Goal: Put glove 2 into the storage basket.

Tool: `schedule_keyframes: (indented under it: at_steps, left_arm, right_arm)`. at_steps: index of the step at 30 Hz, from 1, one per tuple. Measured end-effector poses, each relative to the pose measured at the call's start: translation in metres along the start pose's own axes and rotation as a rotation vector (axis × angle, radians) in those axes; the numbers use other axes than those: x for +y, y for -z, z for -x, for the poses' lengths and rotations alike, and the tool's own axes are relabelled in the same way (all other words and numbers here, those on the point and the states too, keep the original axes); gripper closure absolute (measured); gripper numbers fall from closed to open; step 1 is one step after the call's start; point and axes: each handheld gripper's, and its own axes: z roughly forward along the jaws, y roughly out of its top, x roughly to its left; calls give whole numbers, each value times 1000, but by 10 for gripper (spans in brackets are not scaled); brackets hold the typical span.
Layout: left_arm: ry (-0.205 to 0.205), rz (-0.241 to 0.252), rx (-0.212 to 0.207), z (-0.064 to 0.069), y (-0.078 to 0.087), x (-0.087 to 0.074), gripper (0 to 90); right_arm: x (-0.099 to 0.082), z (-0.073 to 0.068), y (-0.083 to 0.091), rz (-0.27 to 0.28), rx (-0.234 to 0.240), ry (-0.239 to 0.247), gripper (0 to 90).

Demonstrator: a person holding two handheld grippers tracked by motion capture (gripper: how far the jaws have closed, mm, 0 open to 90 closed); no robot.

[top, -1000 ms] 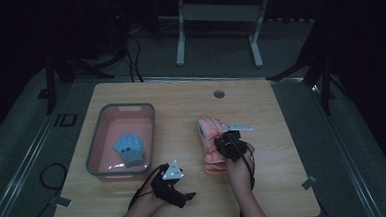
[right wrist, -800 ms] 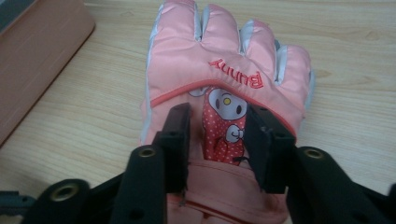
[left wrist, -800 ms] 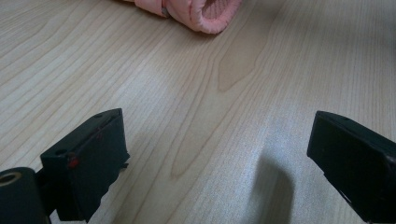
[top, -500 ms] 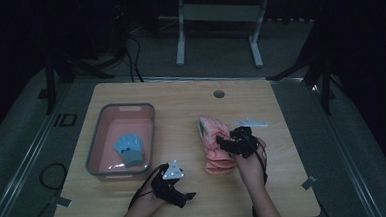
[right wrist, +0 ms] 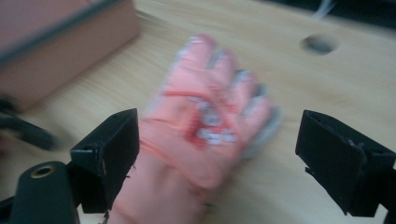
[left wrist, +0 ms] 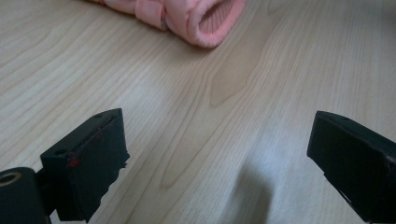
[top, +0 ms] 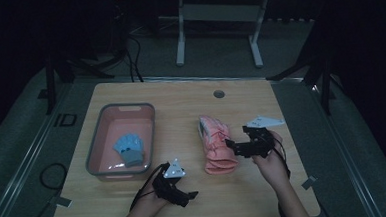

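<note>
Pink glove: [top: 217, 145] lies flat on table centre-right, cuff toward you, fingers pointing away; nothing pinches it
Your R gripper: [top: 231, 146] jaws have just been opening, now spread wide; sits just beside glove's right edge, tips at the glove. R gripper view has the glove [right wrist: 205, 126] between the jaws, pads clear of it
Your L gripper: [top: 191, 193] near front edge, jaws spread w/ bare wood between them; glove cuff [left wrist: 210, 18] ahead of it, apart
Edges / room: bin [top: 94, 158] w/ grey rim at table left, well apart from glove; open strip of wood between bin and glove. Your L hand [top: 151, 206] close to front edge. Right of R hand, bare wood runs to table edge
Blue glove: [top: 129, 148] inside bin, toward its near end
Surface: light wood table [top: 181, 104], round cable hole [top: 219, 93] near far edge
Room: dark; grey floor, metal frame legs [top: 217, 32] behind table, cables on floor at left
View diffs: high view gives bin contents and both hands; R gripper view is blurred, gives glove's grey fingertips and print, plus bin wall [right wrist: 56, 60] at its top left; L gripper view gives the ribbed cuff opening close up
</note>
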Motion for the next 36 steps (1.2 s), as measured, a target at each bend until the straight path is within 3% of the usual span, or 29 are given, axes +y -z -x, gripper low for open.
schedule_keyframes:
  at_steps: [2,5,7,10,15,17,19,20,22,23,28,31,34,36]
  left_arm:
    - [0,-7,22,3,3,5,50]
    - [15,15,55,7,10,14,50]
    - [53,25,50,7,15,20,50]
    - [76,36,25,7,20,31,50]
    - [53,30,30,9,18,52,52]
    - [50,44,30,8,17,61,52]
    - [47,51,28,5,16,70,53]
    - [41,56,26,3,16,75,56]
    - [39,58,28,-1,14,86,60]
    - [39,56,31,-3,12,91,63]
    - [-4,48,68,-10,3,121,97]
    - [-2,54,78,-18,-2,135,163]
    - [7,60,64,-24,-5,140,399]
    - [45,62,81,-33,-12,146,430]
  right_arm:
    - [-3,4,4,-4,-13,40,135]
    - [-7,12,10,-30,-6,10,136]
    - [-10,19,14,-19,11,-30,135]
    - [-14,25,18,-33,15,-62,123]
    - [-15,28,22,-2,57,-85,117]
    - [-14,29,25,22,45,-70,173]
    - [-13,31,24,9,46,-56,251]
    - [-12,31,24,1,39,-44,343]
    - [-11,33,20,-12,39,-30,383]
    - [-10,33,19,-20,35,-20,446]
    - [-7,36,5,-49,23,9,512]
    - [-5,39,-4,-62,22,12,544]
    - [-4,40,-7,-58,35,0,562]
    - [-1,40,-10,-54,42,-10,589]
